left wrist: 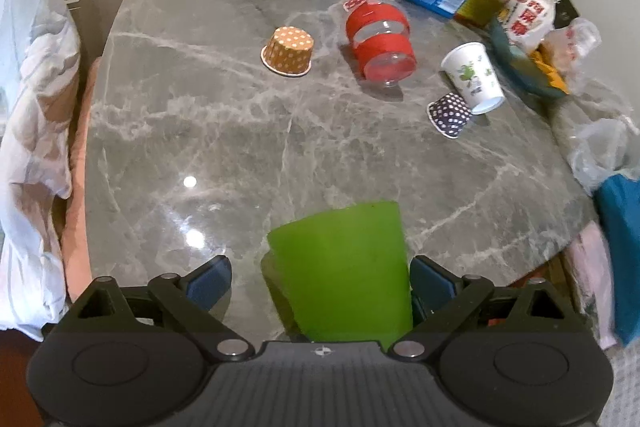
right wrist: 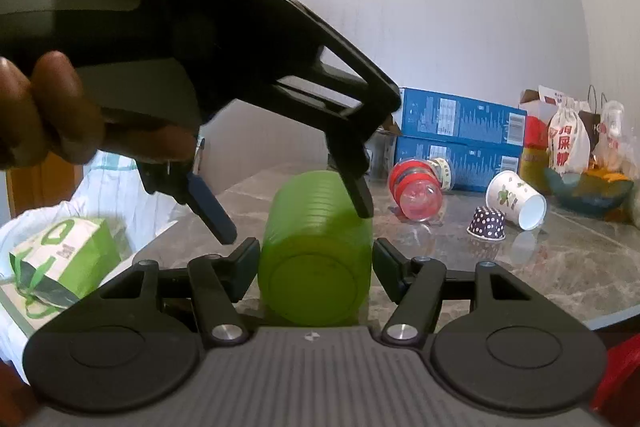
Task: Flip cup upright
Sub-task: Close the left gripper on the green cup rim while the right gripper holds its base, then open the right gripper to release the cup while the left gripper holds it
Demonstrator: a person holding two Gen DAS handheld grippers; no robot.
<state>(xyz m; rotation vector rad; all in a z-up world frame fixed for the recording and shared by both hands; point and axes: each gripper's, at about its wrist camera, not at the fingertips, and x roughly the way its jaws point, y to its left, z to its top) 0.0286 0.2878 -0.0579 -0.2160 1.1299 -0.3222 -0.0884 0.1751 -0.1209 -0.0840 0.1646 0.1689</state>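
While the green cup lies on its side near the counter edge, base toward the right hand-held gripper, nothing is flipped yet. That gripper's fingers flank it without clearly pinching. The left hand-held gripper stands wide around it from above; gripping and righting remain.

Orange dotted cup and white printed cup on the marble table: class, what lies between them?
In the left wrist view, the red-banded clear cup lies on its side between the orange dotted cup and the white printed cup.
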